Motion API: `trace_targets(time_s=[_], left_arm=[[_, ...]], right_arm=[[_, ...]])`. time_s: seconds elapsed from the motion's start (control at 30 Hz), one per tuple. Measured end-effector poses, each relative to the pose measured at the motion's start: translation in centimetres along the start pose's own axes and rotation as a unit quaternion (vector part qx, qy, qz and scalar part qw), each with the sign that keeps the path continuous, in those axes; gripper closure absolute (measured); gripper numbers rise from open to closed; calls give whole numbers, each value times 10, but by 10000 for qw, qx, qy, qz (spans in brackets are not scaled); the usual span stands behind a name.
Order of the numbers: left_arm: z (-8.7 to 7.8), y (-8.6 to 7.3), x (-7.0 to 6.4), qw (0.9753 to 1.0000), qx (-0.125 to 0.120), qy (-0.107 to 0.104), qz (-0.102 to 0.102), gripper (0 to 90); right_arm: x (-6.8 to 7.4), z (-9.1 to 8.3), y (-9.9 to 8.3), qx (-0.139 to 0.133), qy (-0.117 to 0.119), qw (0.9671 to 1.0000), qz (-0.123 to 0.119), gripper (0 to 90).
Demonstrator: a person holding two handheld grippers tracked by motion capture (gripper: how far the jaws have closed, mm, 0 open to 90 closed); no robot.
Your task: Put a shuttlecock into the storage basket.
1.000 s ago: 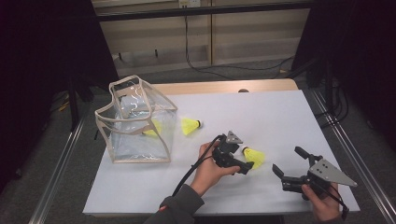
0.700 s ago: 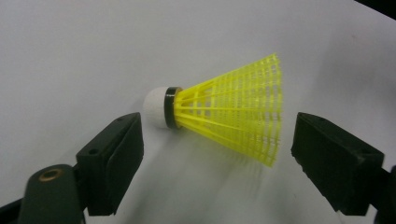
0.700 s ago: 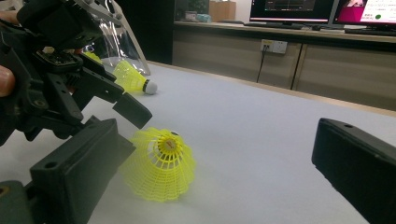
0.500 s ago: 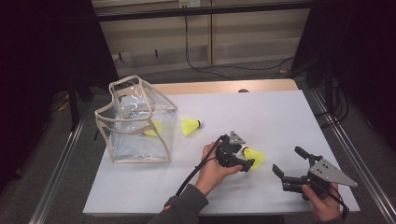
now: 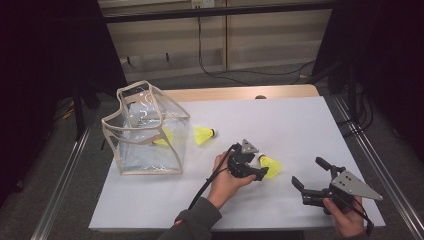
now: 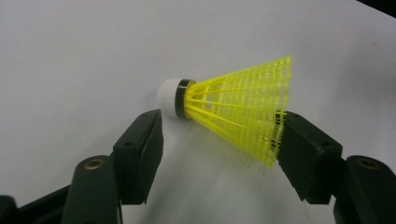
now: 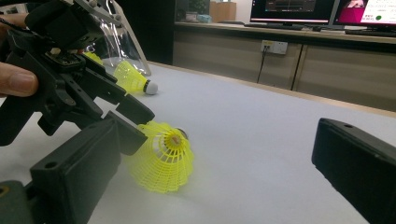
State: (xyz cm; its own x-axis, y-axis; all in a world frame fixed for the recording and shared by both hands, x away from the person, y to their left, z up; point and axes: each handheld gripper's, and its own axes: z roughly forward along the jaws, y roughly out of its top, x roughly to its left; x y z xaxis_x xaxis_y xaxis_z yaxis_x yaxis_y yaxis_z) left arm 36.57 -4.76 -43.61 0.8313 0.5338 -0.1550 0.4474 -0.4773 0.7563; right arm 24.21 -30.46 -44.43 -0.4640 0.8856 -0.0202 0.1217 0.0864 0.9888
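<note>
**Grabbing a shuttlecock without crushing it**

Using the clear bag [image 5: 145,132] as the landmark, going left to right. It stands near the left side of the table [image 5: 300,120], open at the top, with what looks like one yellow shuttlecock already inside. Just right of the bag lies a spare shuttlecock [image 5: 204,134], apart from everything.

Further right of the bag is the one being worked on: the shuttlecock [image 6: 233,109] lies on its side on the table, sitting between the jaws of the left gripper [image 6: 219,140]. The jaws are spread on either side of it, one by the cork, one at the skirt's rim, not squeezing yet.

My take: it's feather-light, the mesh skirt is springy and will squash or pop out if pinched hard. The cork end is the firm bit, so I'd grab there or low on the skirt, gently.

Farthest from the bag, the right gripper [image 5: 312,182] hovers with jaws wide apart, holding nothing. Nothing blocks the way to the bag except that spare.
</note>
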Motion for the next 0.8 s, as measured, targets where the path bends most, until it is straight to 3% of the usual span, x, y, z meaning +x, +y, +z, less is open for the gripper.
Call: trace_targets(time_s=[0.17, 0.37, 0.57, 0.8], left_arm=[[-3, -1, 4, 9999, -53, 125, -12, 359], [-6, -1, 8, 9996, -143, 260, -2, 426], [-2, -1, 11, 9994, -259, 241, 55, 532], [7, -2, 14, 9991, -376, 186, -45, 625]], right_arm=[[0, 0, 0, -1, 1, 10000, 0, 12], [1, 0, 0, 0, -4, 10000, -11, 12], [0, 0, 0, 5, -5, 10000, -11, 12], [0, 0, 0, 8, 11, 10000, -6, 12]])
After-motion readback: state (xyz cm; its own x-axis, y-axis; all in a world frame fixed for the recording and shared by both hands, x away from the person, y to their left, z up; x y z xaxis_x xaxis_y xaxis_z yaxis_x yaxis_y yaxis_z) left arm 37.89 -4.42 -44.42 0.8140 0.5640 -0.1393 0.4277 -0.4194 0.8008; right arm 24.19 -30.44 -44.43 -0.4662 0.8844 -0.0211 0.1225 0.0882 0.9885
